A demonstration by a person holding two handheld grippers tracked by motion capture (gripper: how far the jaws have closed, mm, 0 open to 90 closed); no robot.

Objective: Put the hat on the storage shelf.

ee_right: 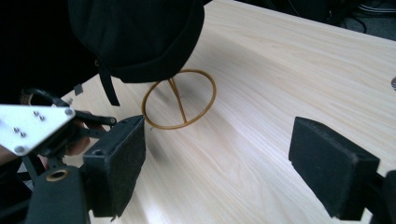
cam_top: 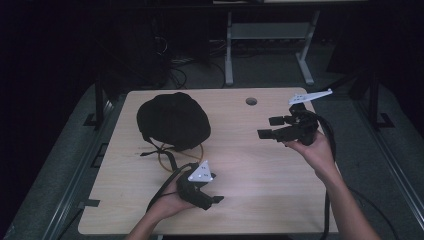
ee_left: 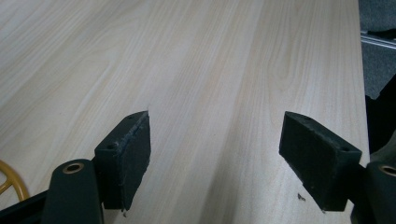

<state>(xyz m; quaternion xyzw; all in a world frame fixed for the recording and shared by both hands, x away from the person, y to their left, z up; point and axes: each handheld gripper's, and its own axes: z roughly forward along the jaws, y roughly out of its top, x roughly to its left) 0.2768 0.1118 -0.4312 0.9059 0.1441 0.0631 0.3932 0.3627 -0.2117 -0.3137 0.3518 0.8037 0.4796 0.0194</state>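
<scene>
Two claws over a light wood desk (cam_top: 260, 170), both spread wide w/ nothing between the jaws. Left claw (cam_top: 212, 197) sits low near the desk's front edge, held in the person's left hand (cam_top: 167, 202), grey three-cornered plate on top; in the left gripper view its jaws stand far apart over bare wood grain, and a bit of yellow ring (ee_left: 11, 179) shows at the bottom-left corner. Right claw (cam_top: 270, 127) is held up over the right half of the desk by the right hand (cam_top: 312, 150), jaws pointing left toward the hat, also w/ a grey plate on top.

Black hat (cam_top: 173, 120) rests on the desk's far-left part — dome up, a dark strap trailing from its near edge. It sits on a yellow ring stand (ee_right: 180, 98); approx. half the ring pokes out from under the hat's near rim, w/ a thin yellow spoke crossing it. The stand lies between the hat and the left claw, close to both; can't tell if the claw touches it. Right claw is well apart from the hat. In the right gripper view the left claw's plate shows at the left edge, just beside the hat's strap.

A round hole (cam_top: 251, 101) sits near the desk's far edge.
</scene>
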